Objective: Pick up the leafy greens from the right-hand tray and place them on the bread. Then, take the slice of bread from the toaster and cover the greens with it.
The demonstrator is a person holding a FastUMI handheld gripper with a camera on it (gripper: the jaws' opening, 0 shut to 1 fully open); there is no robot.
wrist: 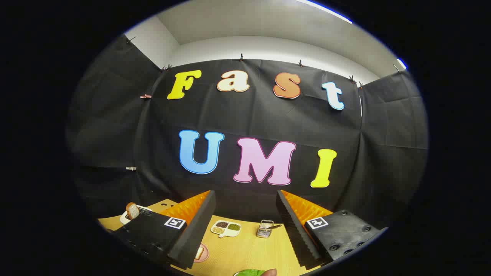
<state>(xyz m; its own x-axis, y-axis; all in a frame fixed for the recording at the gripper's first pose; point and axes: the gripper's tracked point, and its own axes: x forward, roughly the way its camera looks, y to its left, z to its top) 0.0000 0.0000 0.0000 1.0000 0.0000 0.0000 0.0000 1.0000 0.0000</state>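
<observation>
- The gripper (245,199) is held up above a wooden table (249,253), looking across it toward the black cloth wall of the booth.
- Its two fingers are spread wide apart with nothing between them; the gripper is released and grasps nothing.
- The leafy greens (250,272) lie at the very near edge of the table, below the gap between the fingers and slightly toward the right one. Just a green sliver shows, resting against a pinkish rim that may be their tray; I cannot tell for sure.
- A slice of bread (199,252) lies on a small pink plate (206,253), on the near left, partly hidden behind the left finger.
- A white toaster (128,217) stands at the far left of the table, beyond the left finger. A second slice of bread (132,210) sticks up out of its slot, upright with a brown crust.
- A white divided dish (226,228) sits farther back, between the fingers and nearer the left one. Its three sections hold dark, pale and green bits, too small to name.
- A small metal rack (264,229) stands to the right of that dish, close to the right finger, with a thin handle pointing right.
</observation>
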